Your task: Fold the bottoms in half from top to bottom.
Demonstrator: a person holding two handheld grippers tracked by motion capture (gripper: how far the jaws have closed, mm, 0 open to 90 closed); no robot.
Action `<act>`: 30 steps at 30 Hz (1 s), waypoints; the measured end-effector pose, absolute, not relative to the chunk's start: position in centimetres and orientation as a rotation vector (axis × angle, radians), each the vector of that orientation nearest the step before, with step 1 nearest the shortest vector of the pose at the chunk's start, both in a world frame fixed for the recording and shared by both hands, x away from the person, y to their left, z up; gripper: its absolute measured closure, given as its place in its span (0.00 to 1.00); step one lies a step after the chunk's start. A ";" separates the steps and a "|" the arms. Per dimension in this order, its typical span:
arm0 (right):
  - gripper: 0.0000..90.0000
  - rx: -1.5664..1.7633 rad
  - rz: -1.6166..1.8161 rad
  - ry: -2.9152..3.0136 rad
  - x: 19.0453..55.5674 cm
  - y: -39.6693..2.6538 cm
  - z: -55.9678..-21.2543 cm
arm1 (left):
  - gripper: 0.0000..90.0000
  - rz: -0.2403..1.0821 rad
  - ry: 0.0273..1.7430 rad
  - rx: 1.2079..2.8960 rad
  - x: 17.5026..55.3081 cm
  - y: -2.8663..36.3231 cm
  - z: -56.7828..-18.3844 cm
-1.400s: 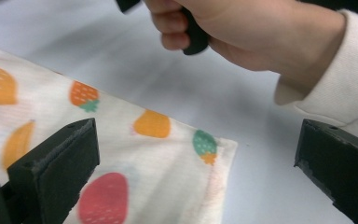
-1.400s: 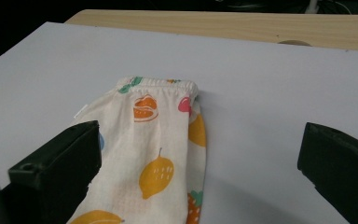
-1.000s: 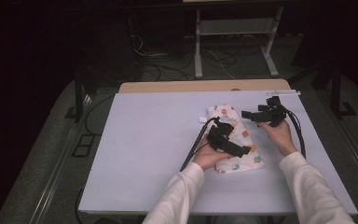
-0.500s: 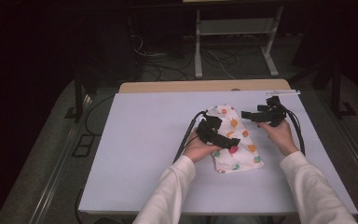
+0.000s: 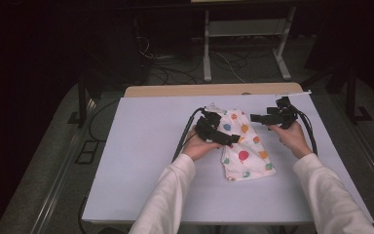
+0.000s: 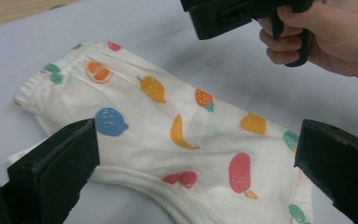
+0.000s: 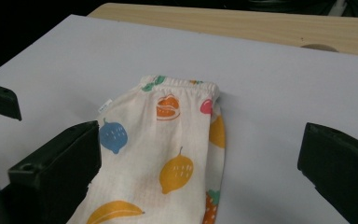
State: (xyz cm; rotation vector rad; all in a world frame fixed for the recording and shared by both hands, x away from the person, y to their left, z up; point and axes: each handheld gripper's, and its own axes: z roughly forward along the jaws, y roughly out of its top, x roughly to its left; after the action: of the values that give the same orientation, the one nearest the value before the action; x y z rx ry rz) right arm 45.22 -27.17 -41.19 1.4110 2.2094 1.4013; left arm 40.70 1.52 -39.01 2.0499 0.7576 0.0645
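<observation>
Nearest the person, the left gripper (image 5: 229, 141) hung over the near left part of the folded white cotton garment with coloured fruit print (image 5: 244, 148), jaws wide and holding nothing. The garment lay flat near the middle of the pale grey table sheet (image 5: 141, 146), elastic waistband (image 7: 182, 84) at the far end. Beyond and to its right, the right gripper (image 5: 255, 117) was also wide and empty. The cloth was judged light, soft and limp; a hemmed edge or the waistband should give the surest pinch. The left gripper view showed the doubled near hem (image 6: 140, 184); the right gripper view showed a small side label (image 7: 105, 105).
</observation>
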 end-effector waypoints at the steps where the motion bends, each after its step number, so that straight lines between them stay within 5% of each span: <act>1: 0.00 1.408 1.400 2.212 45.3 -27.2 -41.1 | 0.00 0.066 0.764 2.042 40.9 1.7 -38.9; 30: 0.00 1.438 1.392 2.328 48.2 -26.6 -40.3 | 0.00 0.049 0.837 2.058 45.4 4.4 -37.9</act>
State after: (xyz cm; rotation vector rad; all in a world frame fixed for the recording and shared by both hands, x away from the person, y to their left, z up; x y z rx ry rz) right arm 48.17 -26.57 -40.34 1.4376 2.3276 1.3923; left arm 45.39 4.39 -37.85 2.0580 0.8368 0.0487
